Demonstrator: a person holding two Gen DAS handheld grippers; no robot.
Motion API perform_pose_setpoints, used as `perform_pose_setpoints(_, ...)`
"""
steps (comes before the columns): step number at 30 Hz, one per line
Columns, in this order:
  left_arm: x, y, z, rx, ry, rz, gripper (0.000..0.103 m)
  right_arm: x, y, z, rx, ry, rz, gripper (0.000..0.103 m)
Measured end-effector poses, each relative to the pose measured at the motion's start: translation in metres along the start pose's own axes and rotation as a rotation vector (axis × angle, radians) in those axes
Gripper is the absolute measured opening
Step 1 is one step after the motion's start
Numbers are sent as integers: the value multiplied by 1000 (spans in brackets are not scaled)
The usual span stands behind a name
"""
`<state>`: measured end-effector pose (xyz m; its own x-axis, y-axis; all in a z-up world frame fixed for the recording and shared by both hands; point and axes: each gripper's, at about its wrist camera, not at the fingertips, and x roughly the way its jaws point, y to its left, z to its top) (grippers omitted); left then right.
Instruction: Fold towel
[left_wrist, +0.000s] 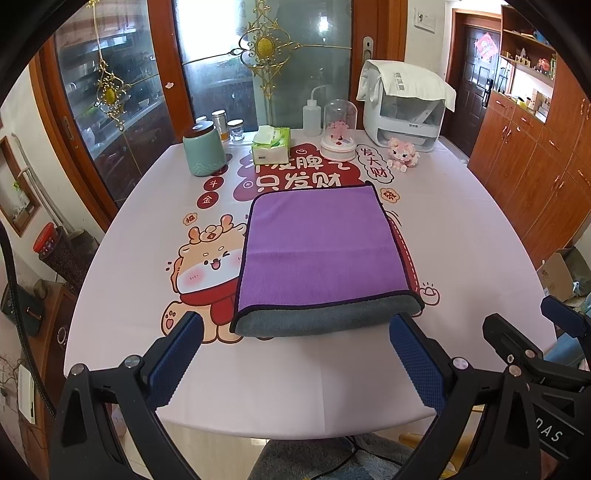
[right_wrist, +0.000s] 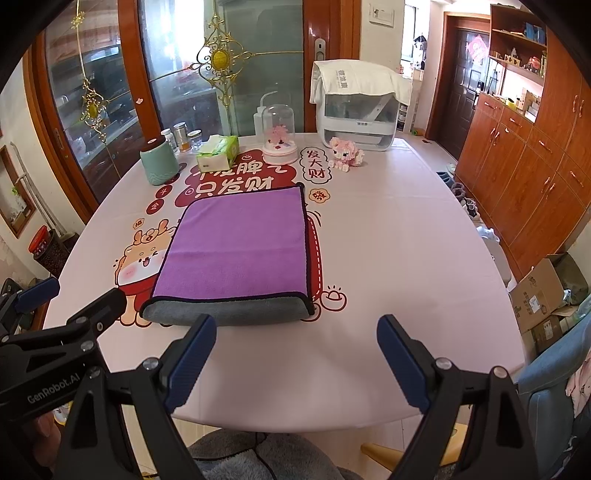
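Two grippers, left and right, both spread wide, both empty, poised over the near edge of the table. Towel flat mid-table, clear of both, already doubled: purple face up, grey underside showing along the rounded near fold, dark-trimmed edges roughly aligned. Probably one fold done, maybe more; layer count impossible to tell. Likely left: another fold to halve it, or nothing, should this size be the goal.
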<state>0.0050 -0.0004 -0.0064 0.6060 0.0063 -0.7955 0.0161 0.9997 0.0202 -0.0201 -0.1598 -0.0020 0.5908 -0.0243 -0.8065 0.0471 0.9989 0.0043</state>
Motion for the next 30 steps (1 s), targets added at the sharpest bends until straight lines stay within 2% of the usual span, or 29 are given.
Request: perform_pose_setpoints(30,4,0,-4,-9,20,2,100,5,3,-6,-1,21,9,89)
